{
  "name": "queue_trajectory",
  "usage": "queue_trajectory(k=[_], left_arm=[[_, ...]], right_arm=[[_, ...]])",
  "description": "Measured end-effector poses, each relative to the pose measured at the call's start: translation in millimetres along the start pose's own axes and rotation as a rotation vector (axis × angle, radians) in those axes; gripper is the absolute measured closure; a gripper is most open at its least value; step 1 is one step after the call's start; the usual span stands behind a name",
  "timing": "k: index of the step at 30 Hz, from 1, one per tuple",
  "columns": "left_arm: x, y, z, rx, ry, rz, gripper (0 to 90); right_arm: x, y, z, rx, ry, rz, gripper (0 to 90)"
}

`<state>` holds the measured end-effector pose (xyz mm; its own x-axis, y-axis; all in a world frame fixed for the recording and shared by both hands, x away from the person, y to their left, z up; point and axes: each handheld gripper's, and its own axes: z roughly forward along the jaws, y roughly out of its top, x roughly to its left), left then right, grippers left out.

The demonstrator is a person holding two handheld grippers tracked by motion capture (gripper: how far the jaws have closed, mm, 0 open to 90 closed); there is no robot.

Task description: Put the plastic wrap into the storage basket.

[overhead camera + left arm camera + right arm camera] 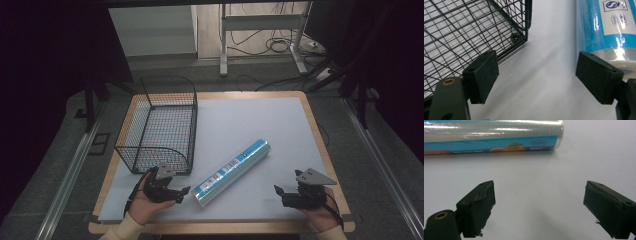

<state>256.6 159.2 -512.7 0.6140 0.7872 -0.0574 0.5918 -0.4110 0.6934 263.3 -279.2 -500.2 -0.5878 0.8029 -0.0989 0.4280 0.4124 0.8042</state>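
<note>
While both our grippers rest with jaws apart and empty, the roll of cling film (232, 173) lies diagonally on the grey mat (260, 120), between the left gripper (181, 194) and right gripper (280, 192), near the wire basket (159, 125). We judge it light, stiff, slick-skinned; grip mid-length. Our right gripper view reads the fruit label.

On the blue label of the cling film roll (494, 136), "100" is printed beside an oval brand mark too blurred to be read. A barcode is seen on the roll in the high view, its digits illegible.
</note>
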Motion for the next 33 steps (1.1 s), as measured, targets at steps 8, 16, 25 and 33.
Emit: queue_trajectory(k=[8,16,25,33], left_arm=[[-0.1,4.4,-11.0,-0.024,-0.019,-0.021,18.7],[-9.2,20.2,-24.9,-0.028,-0.047,-0.036,19.0],[-24.7,42.1,-19.1,-0.007,-0.062,0.010,19.0],[-42.2,68.2,-7.9,0.030,-0.085,0.090,18.9]], right_arm=[[2.3,0.4,-0.4,0.003,-0.002,-0.008,11.3],[1.3,1.2,-2.0,-0.004,-0.001,-0.005,11.5],[0.6,2.3,-3.9,-0.021,0.013,-0.003,11.6],[1.2,3.7,-2.1,-0.020,0.015,-0.012,11.7]])
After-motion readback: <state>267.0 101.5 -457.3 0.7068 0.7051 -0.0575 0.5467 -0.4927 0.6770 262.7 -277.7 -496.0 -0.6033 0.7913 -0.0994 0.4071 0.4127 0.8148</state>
